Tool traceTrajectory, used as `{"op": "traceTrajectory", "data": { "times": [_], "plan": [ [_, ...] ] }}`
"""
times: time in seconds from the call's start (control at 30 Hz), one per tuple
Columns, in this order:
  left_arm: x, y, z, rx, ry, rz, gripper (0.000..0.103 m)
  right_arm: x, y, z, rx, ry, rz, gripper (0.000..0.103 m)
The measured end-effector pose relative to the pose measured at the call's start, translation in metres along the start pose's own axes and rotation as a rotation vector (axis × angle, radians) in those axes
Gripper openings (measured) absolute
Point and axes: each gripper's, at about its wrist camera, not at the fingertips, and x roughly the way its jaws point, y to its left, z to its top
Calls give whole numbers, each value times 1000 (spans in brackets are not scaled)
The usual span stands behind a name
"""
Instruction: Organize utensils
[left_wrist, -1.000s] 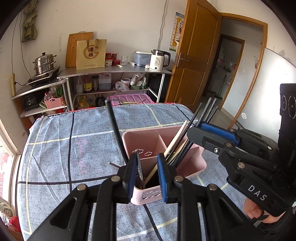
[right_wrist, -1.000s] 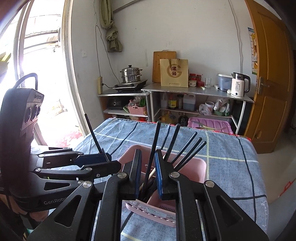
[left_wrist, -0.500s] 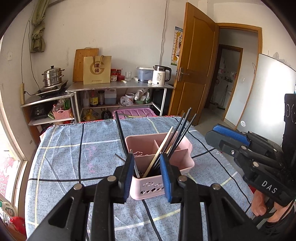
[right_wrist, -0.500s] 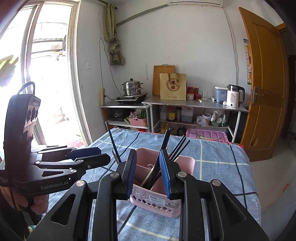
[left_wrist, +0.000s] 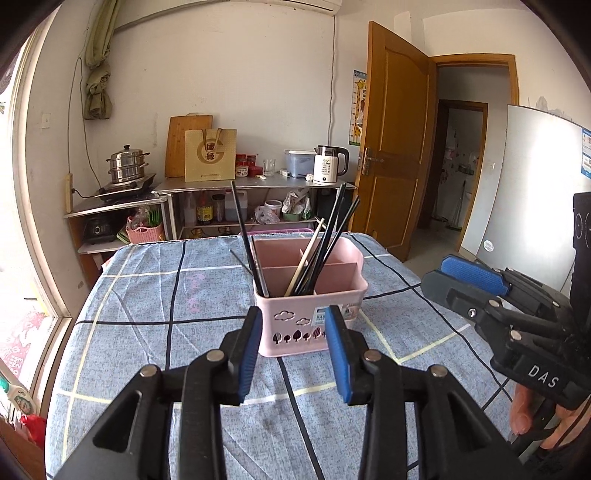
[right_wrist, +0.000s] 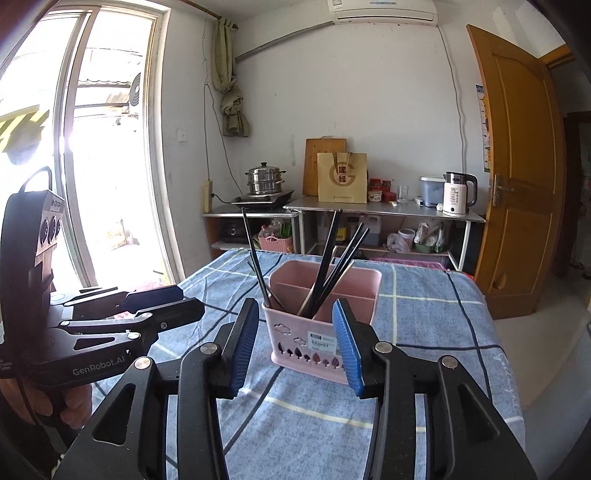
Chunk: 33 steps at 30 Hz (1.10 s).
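Counter (left_wrist: 140, 295): blue checked cloth, and the pink basket (left_wrist: 314, 306) sits near its middle, upright.
Basket: divided into compartments; the near ones carry the load, the far one looks bare from here.
Chopsticks (left_wrist: 328, 243): a dark bundle with one pale stick leaning right in the near right compartment; one dark stick (left_wrist: 245, 236) stands apart at the left edge.
Left hand-held gripper (left_wrist: 293, 354): short of the basket, jaws opening, nothing between the pads.
Right hand-held gripper (right_wrist: 295, 347): same story, jaws opening wide, empty, the basket framed just beyond its tips.
Step, by my read: both are letting go, so the sorting looks close to done.
Doing it well: keep the fingers below the stick tops and clear of the rim, since the leaning bundle would tip or scatter at a nudge.
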Motion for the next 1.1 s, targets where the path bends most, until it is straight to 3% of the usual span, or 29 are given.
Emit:
{"op": "traceTrajectory", "data": {
  "times": [0.63, 1.1],
  "plan": [
    [-31, -25, -79, 20, -26, 45, 38, -30, 18, -77, 35, 41, -70, 43],
    [-29, -26, -100, 10, -11, 70, 38, -33, 26, -95, 18, 60, -95, 43]
  ]
}}
